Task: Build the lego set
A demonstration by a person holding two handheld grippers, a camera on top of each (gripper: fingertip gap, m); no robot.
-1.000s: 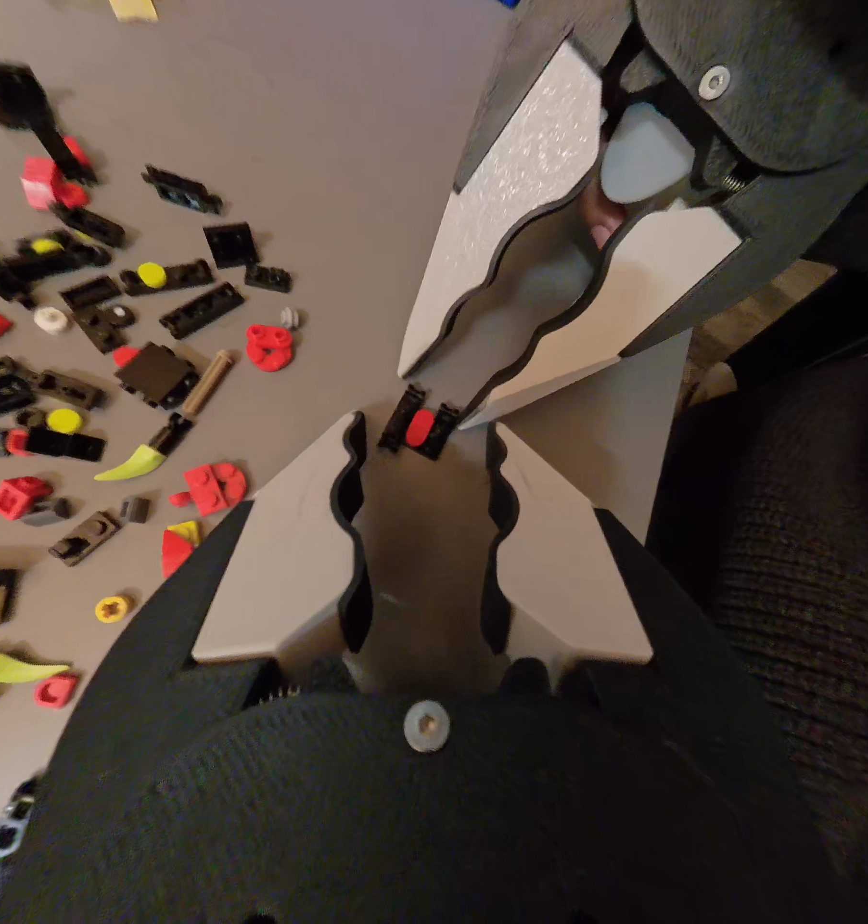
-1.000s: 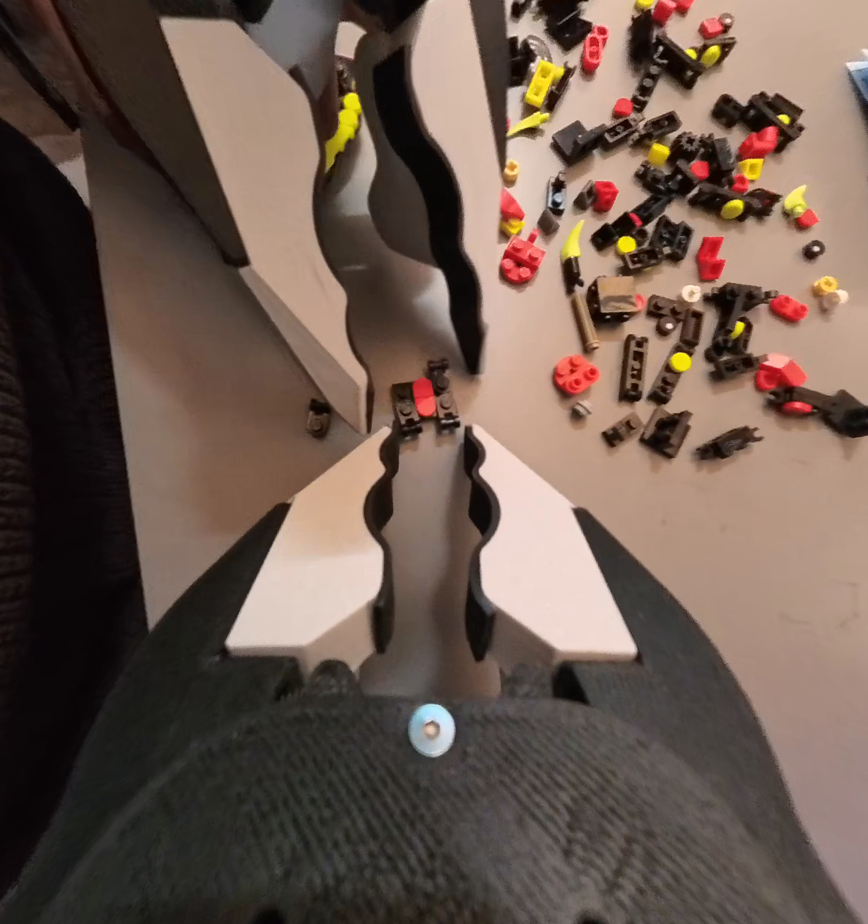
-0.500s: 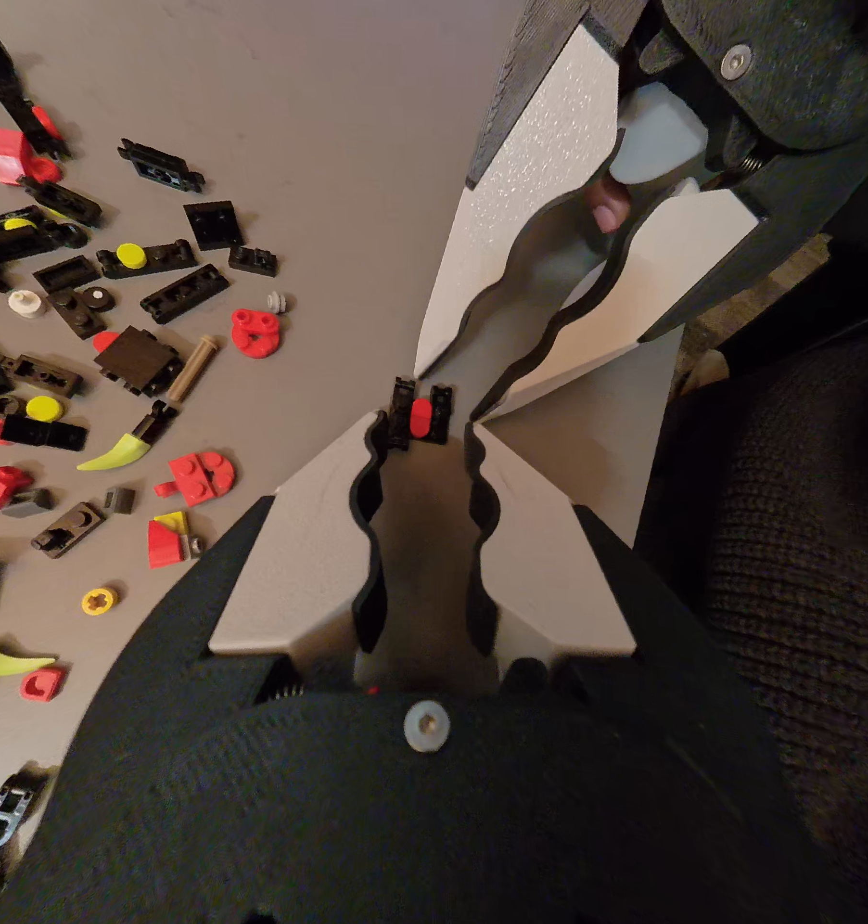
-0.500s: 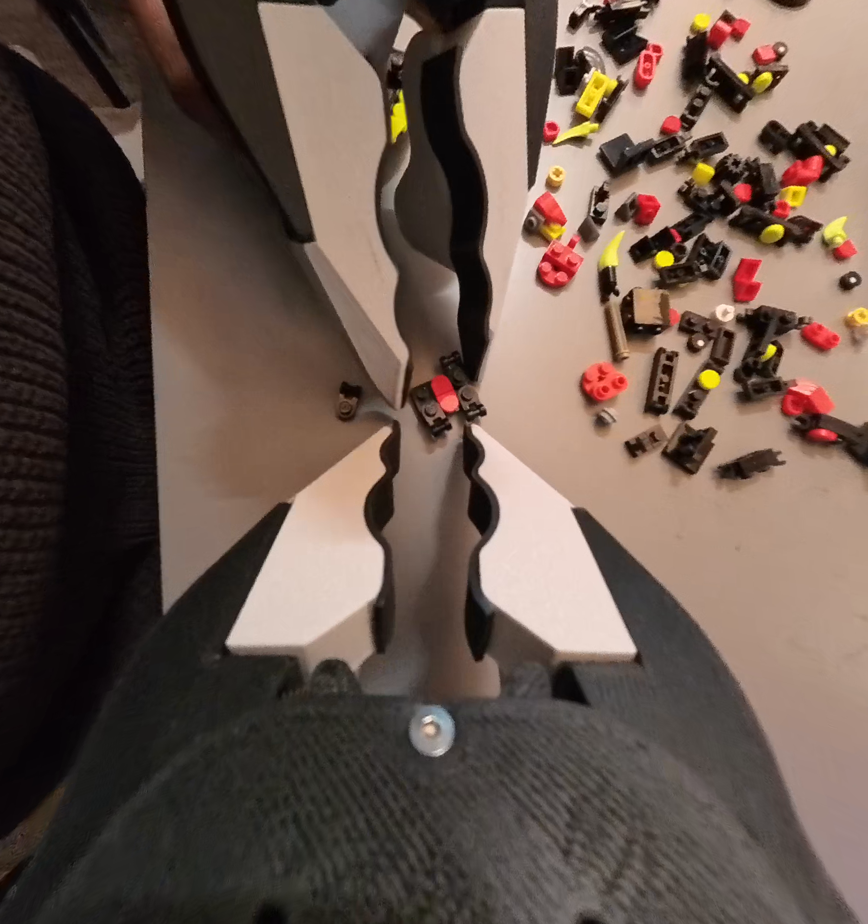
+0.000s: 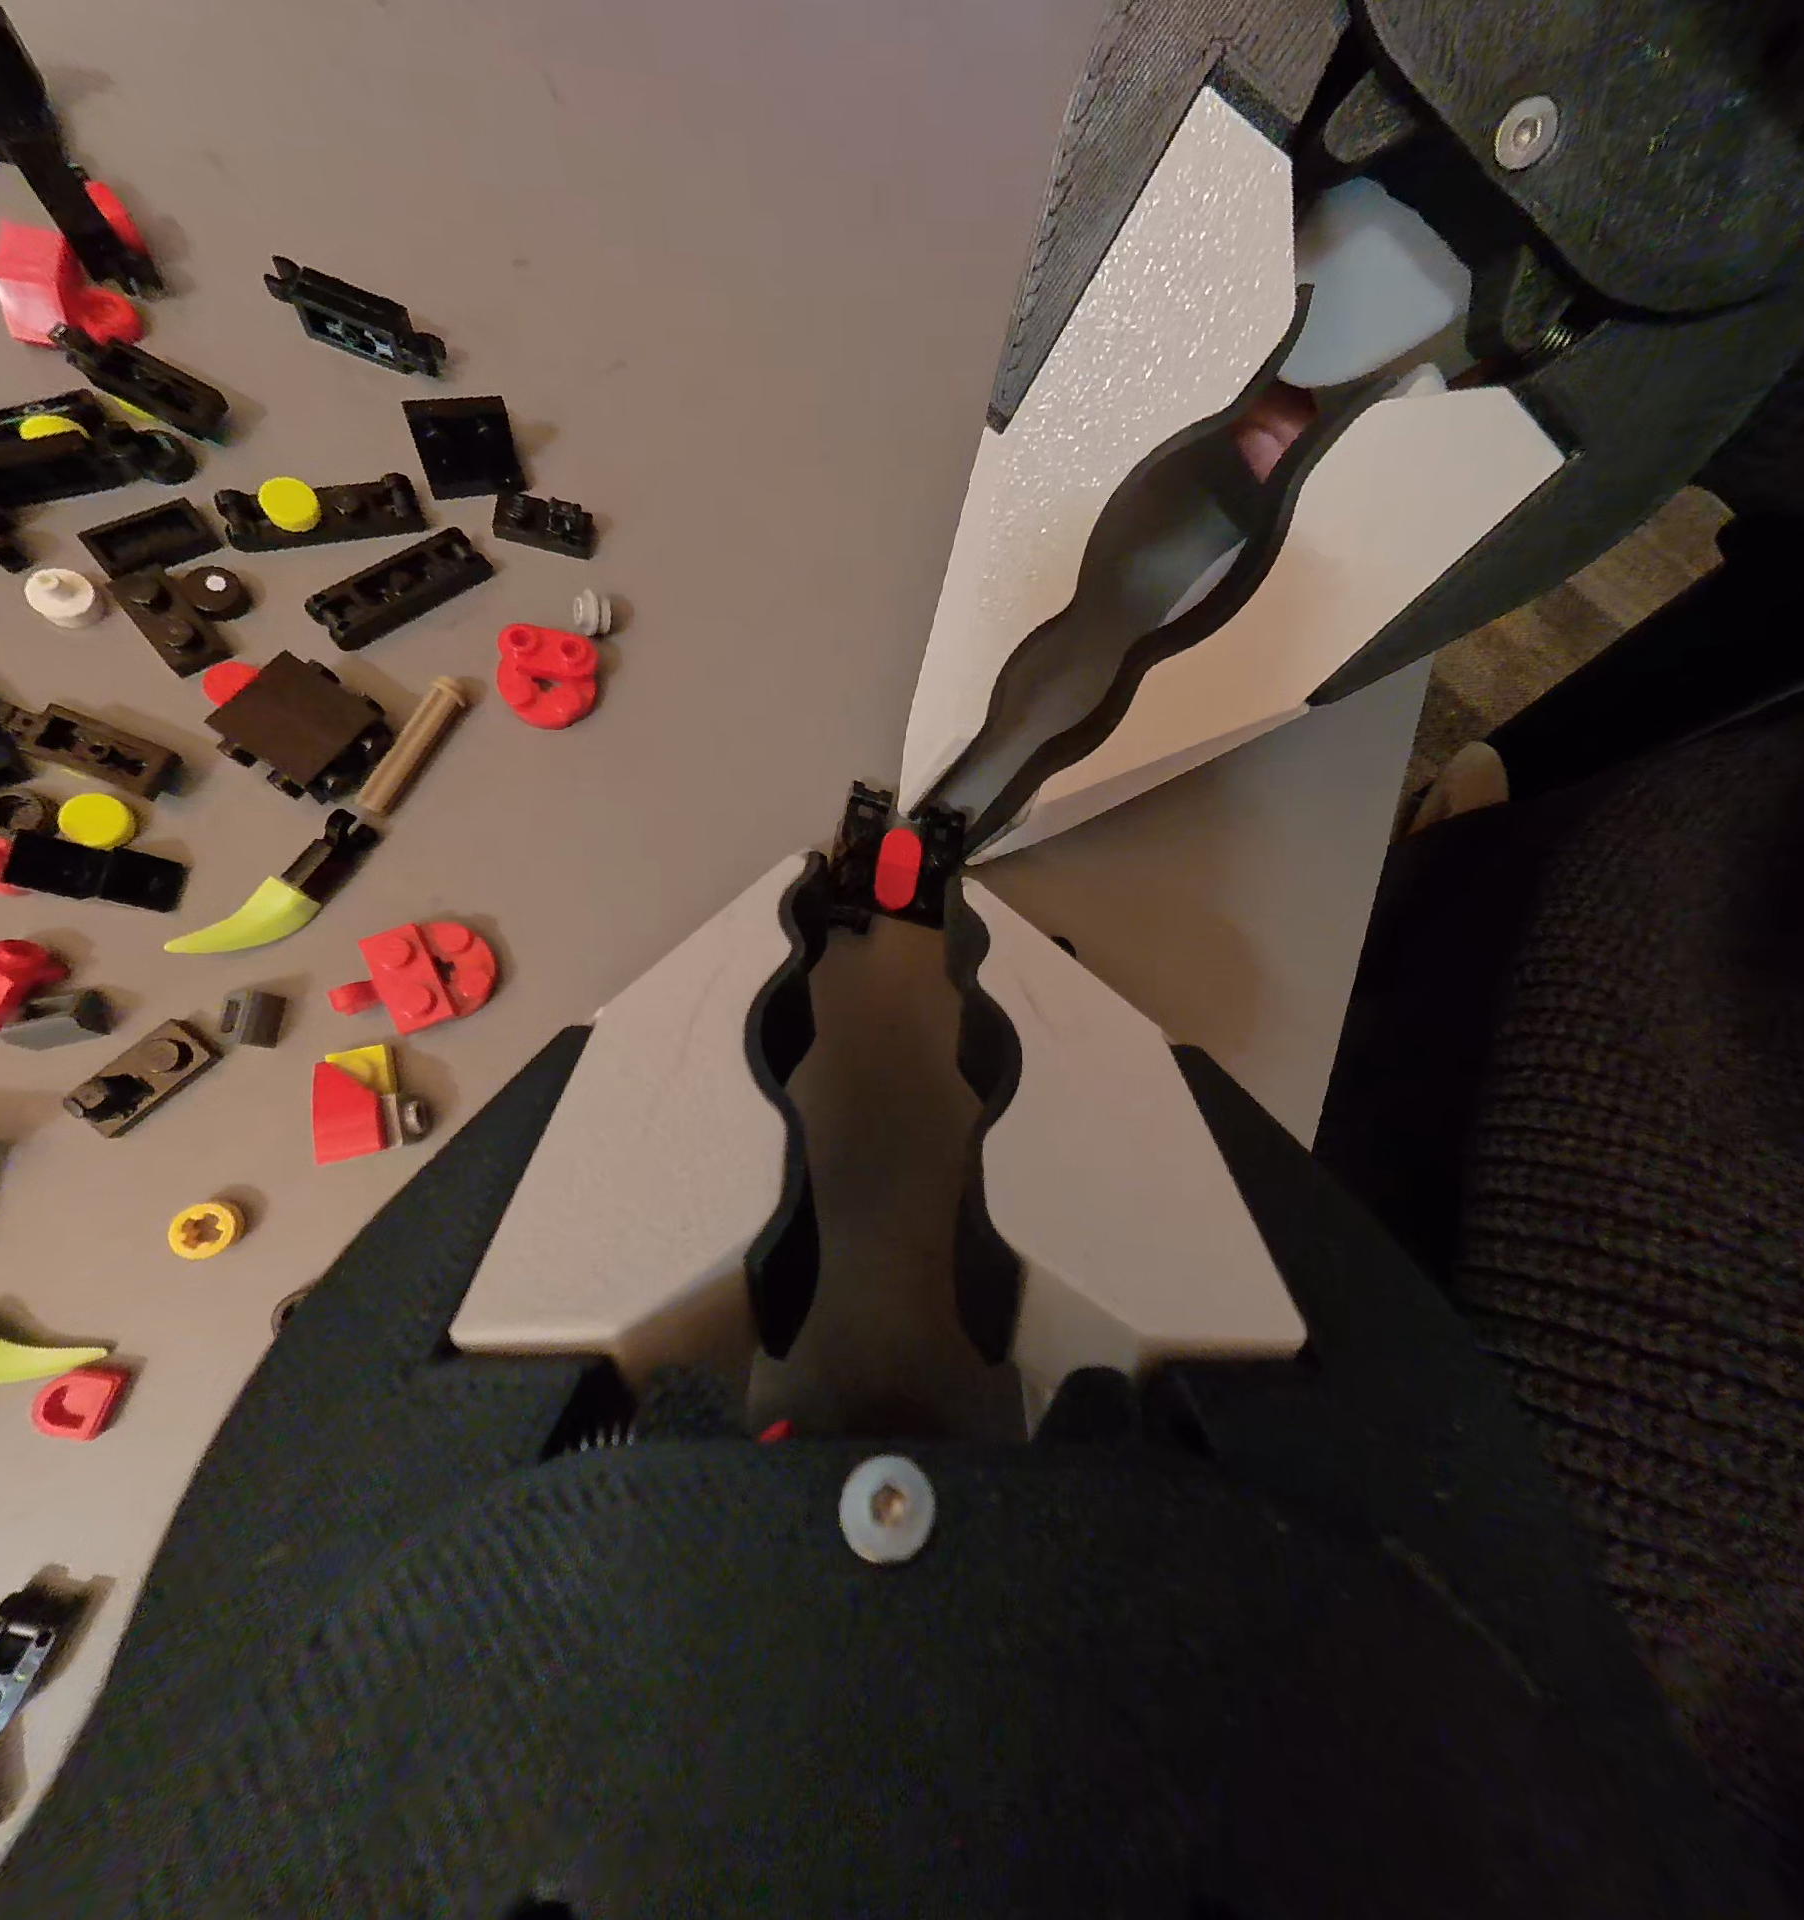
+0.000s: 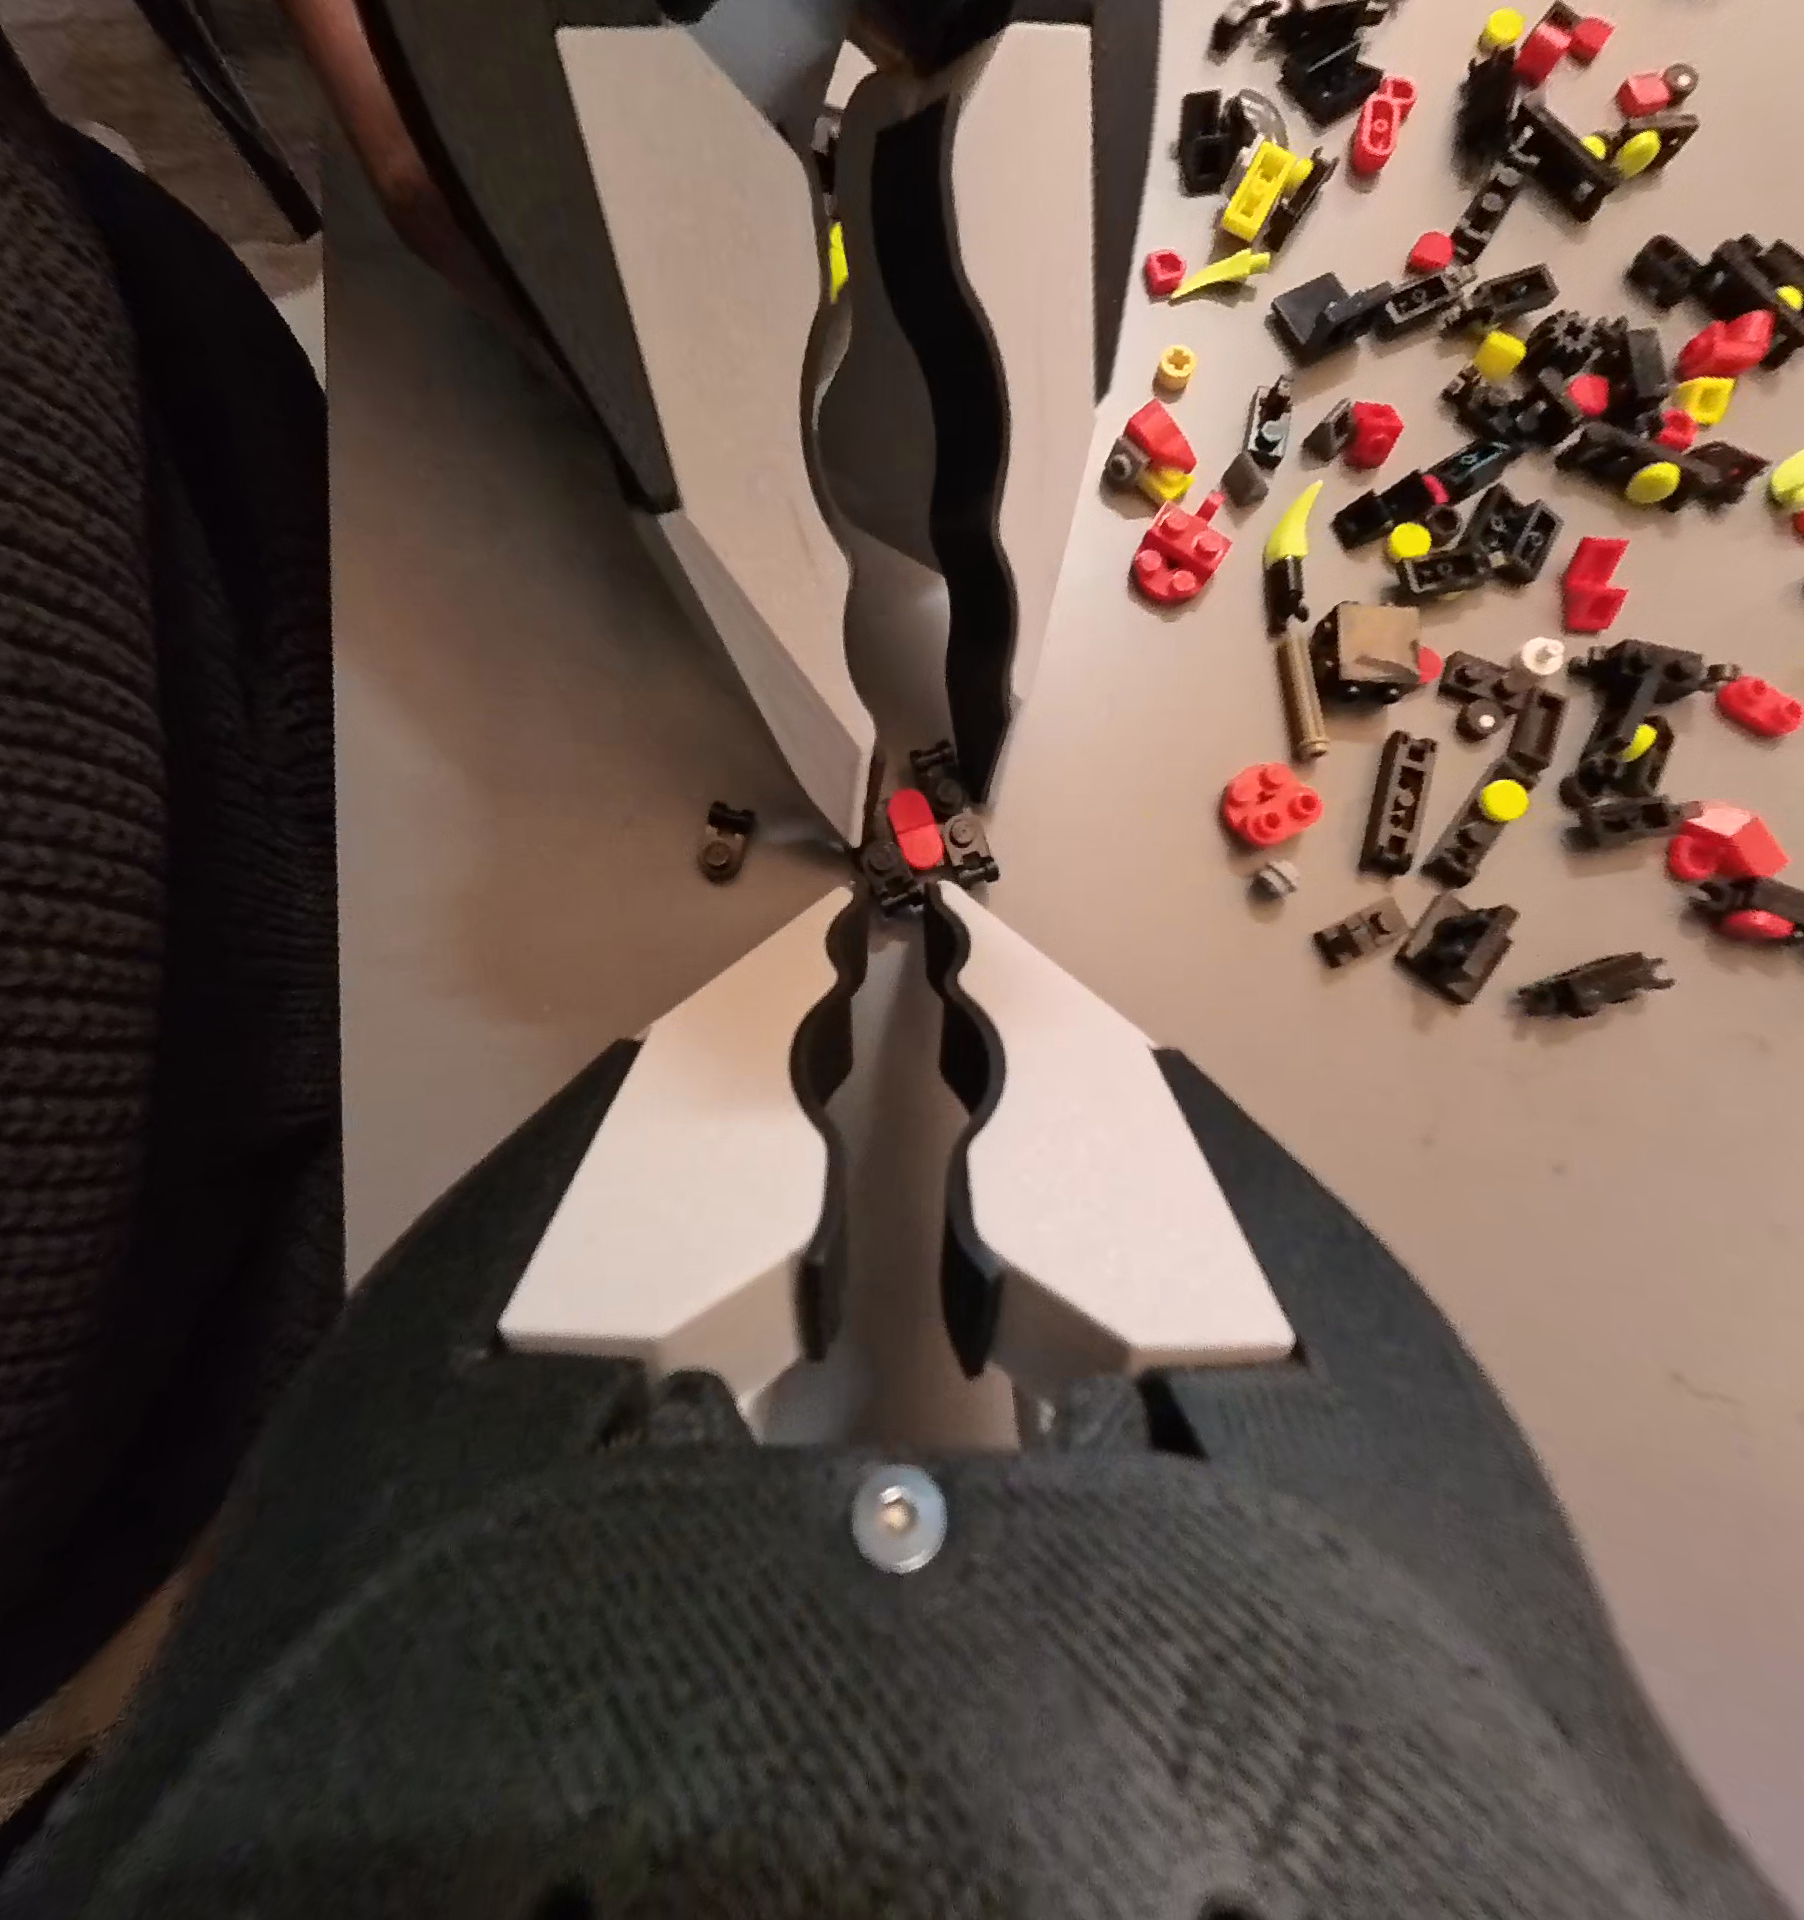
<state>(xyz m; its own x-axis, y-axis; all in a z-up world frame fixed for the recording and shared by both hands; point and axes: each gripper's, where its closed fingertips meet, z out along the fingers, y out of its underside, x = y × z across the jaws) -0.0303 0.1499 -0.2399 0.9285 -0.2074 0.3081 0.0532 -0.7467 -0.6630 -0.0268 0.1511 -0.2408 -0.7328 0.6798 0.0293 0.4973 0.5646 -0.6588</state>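
Your two grippers meet tip to tip over one small black brick assembly with a red oval tile on top, which sits at the near edge of the grey table.

Left gripper: the fingers are narrowly apart, and both black wavy pads bear on the sides of the assembly. The left pad contacts the black plate on that side; the right pad contacts the opposite plate.

Right gripper: the fingers are nearly together and clamp one black end plate of the same assembly. The red tile lies just beyond your fingertips in this view.

Obstructions: each gripper blocks the other's forward approach. To the left of your right fingers, one loose black single-stud plate with a clip lies near the assembly. Your dark knitted sleeve covers the near side beyond the table edge.

Farther out, to the left of your left fingers, a scatter of loose bricks lies well apart from the assembly:
- one red rounded plate with three studs
- one small grey round stud just beside it
- one tan ridged pin
- one yellow-green claw on a black clip
- one yellow round ring

The remaining black, red and yellow pieces overlap too much to count.
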